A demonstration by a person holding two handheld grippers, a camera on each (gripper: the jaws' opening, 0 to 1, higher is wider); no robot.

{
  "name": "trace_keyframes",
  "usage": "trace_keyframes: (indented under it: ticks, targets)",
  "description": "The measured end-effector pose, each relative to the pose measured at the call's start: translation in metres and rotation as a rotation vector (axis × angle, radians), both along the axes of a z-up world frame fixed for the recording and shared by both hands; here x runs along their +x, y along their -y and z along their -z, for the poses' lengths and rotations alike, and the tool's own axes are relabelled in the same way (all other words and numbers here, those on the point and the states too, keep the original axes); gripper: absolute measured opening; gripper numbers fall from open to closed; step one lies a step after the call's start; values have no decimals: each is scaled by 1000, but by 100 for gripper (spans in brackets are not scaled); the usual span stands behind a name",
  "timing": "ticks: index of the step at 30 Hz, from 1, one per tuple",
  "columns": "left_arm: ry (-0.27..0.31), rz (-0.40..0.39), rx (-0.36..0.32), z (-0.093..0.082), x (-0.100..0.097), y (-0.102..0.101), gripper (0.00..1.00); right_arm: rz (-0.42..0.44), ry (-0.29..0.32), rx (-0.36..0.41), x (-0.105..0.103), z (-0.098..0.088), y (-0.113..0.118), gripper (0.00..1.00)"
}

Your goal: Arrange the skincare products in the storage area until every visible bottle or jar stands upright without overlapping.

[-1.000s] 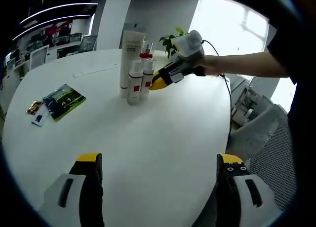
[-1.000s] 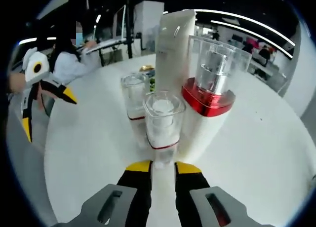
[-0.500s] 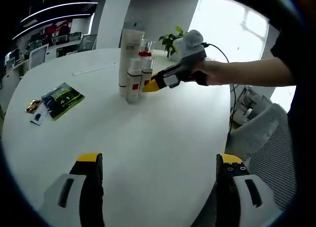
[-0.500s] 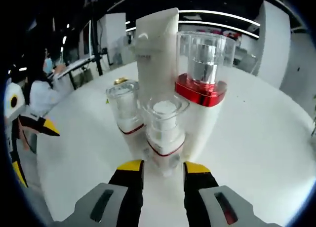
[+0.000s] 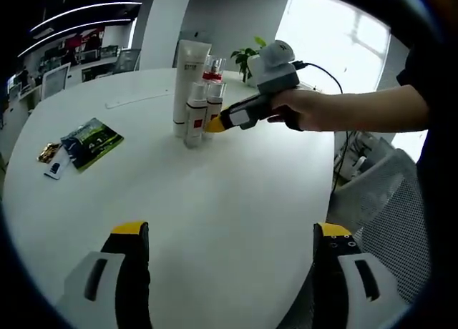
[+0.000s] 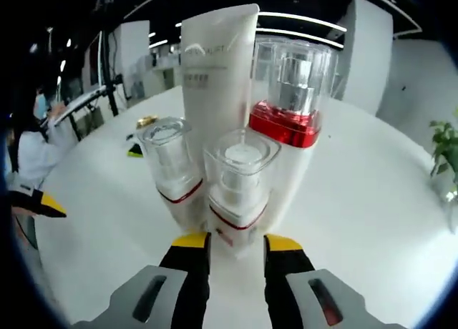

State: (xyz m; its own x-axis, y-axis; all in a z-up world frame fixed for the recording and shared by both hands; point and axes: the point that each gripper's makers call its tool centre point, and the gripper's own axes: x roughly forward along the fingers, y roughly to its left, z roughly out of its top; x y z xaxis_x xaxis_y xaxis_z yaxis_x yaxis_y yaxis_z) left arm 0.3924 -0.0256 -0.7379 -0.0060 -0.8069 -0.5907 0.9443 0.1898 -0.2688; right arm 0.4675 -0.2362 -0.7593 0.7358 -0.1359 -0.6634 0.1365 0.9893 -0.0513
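The right tool point(image 6: 229, 243), jaws clasping the small front bottle point(image 6: 240, 193), seems to be placing it; next, release cleanly while the left tool point(image 5: 229, 247) waits open.

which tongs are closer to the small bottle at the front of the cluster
Right. The right tongs straddle the small bottle at its base. The left tongs sit far back across the white table.

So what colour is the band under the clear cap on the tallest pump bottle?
Shiny red, on the tall white pump bottle; clearest in the right gripper view.
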Motion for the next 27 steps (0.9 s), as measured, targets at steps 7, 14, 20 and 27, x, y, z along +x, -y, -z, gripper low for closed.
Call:
trace_keyframes:
  ticks: [7,14,20,27]
  targets:
    - [-2,3,3,1,0,0,88,37,8,2,4,-2,-1,21]
    - [-1,3,4,1,0,0,88,64,-2,-19,4,1,1,14]
    - [-4,3,9,3,-1,-1,88,86,-2,-13,1,1,0,13]
    - [-4,7,8,3,-2,0,88,124,-6,-18,-4,0,-1,12]
